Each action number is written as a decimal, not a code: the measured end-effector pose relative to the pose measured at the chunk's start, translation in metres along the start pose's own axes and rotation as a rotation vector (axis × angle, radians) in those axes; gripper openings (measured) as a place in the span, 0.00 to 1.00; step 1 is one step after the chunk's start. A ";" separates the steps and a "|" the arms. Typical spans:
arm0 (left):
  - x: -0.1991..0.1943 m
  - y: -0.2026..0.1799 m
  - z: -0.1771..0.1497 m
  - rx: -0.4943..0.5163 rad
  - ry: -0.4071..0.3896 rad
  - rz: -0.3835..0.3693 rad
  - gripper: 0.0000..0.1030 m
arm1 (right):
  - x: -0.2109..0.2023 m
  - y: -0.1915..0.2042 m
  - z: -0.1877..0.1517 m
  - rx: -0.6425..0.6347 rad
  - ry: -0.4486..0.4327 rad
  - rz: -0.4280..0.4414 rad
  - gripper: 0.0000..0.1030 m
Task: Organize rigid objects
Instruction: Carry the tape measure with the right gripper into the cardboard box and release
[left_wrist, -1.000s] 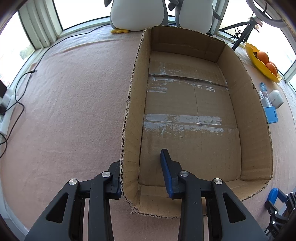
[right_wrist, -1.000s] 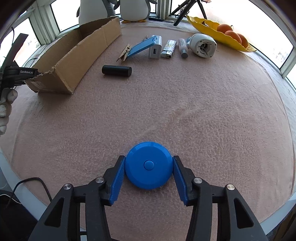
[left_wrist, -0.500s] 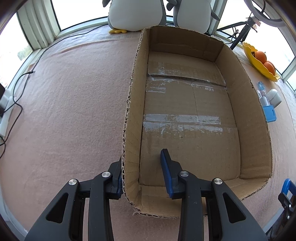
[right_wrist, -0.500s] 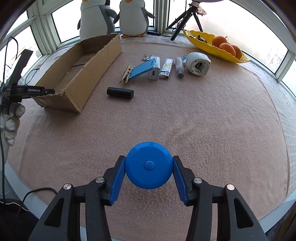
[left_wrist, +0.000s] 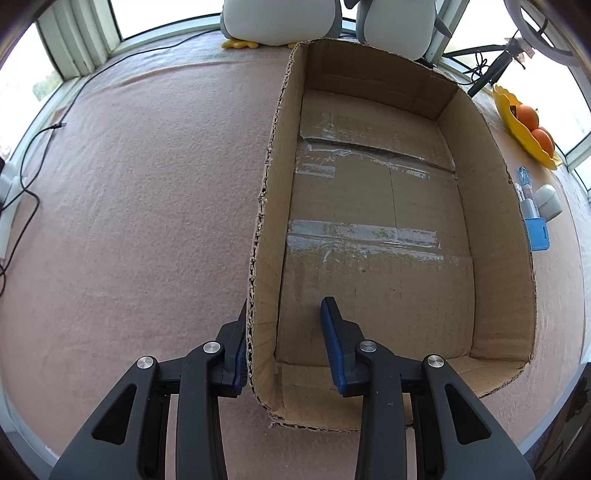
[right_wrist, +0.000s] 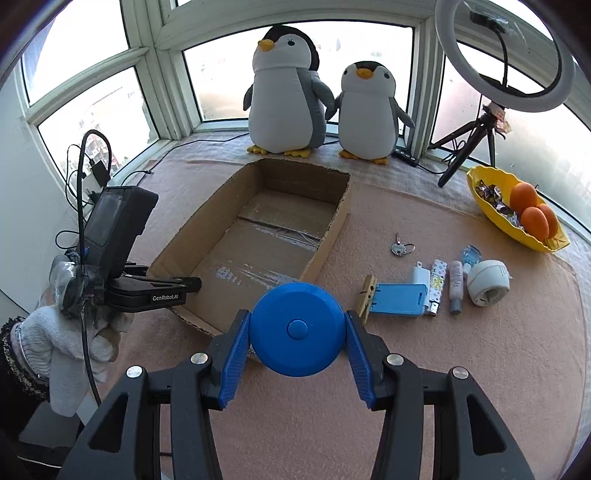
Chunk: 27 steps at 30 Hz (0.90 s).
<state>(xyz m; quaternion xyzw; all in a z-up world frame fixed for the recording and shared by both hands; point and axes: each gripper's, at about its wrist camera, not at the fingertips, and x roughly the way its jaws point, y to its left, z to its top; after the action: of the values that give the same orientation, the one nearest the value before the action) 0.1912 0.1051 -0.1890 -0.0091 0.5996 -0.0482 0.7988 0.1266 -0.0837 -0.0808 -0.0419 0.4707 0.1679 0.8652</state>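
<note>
My right gripper (right_wrist: 297, 330) is shut on a round blue disc (right_wrist: 297, 328) and holds it in the air in front of the near right corner of the open cardboard box (right_wrist: 325, 240). My left gripper (left_wrist: 286, 332) straddles the box's near left wall (left_wrist: 264, 258), one finger outside and one inside, jaws apart; whether it pinches the wall I cannot tell. The left gripper also shows in the right wrist view (right_wrist: 192, 285). The box (left_wrist: 491, 206) holds nothing. A row of small items lies right of the box: clothespin (right_wrist: 367, 298), blue case (right_wrist: 399, 300), charger (right_wrist: 421, 277), tube (right_wrist: 455, 286), white round device (right_wrist: 487, 282), key (right_wrist: 400, 249).
Two plush penguins (right_wrist: 288, 92) stand behind the box by the window. A yellow bowl with oranges (right_wrist: 517, 218) sits at the right, with a ring light on a tripod (right_wrist: 476, 133) behind it. Cables (left_wrist: 33, 147) run along the left edge of the pink cloth.
My right gripper has lifted the blue disc off the cloth and swung toward the box. The left gripper stays on the box wall.
</note>
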 end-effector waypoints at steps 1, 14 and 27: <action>-0.001 0.000 0.001 -0.002 0.003 0.009 0.31 | 0.007 0.004 0.004 -0.013 0.003 0.009 0.45; -0.010 0.016 -0.007 -0.072 0.013 0.024 0.30 | 0.063 0.025 0.020 -0.075 0.061 0.075 0.45; -0.003 0.007 -0.006 -0.067 0.012 0.036 0.30 | 0.074 0.027 0.023 -0.100 0.084 0.091 0.45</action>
<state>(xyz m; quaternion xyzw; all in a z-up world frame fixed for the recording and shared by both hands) 0.1848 0.1124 -0.1889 -0.0249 0.6056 -0.0136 0.7953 0.1728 -0.0341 -0.1271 -0.0705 0.4990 0.2285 0.8330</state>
